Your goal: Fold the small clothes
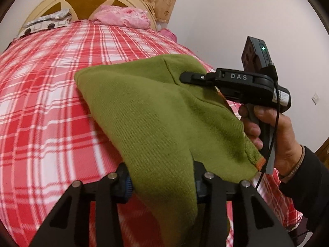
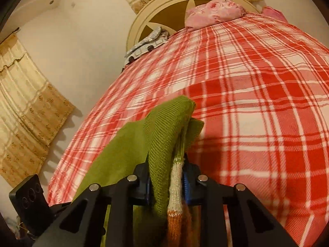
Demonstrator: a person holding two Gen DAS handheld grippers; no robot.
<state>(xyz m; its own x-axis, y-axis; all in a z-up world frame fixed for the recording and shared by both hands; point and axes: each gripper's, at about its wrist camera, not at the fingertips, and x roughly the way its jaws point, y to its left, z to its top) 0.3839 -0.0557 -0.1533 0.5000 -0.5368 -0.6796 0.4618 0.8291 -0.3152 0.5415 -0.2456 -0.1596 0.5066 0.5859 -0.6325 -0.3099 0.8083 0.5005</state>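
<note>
Above the red plaid bedspread (image 1: pixel 51 103), the left gripper (image 1: pixel 162 183) is clamped on a fold of the green knit sweater (image 1: pixel 156 111), which hangs between both tools, lifted off the bed. To the right, the right gripper (image 2: pixel 167 183) pinches the sweater's bunched edge, apparently at its striped cuff (image 2: pixel 175 197), held by a hand (image 1: pixel 265 131).

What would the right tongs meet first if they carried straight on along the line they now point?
Most likely the red plaid bedspread, beyond the green knitted garment already pinched in the right tongs; depth is uncertain.
</note>
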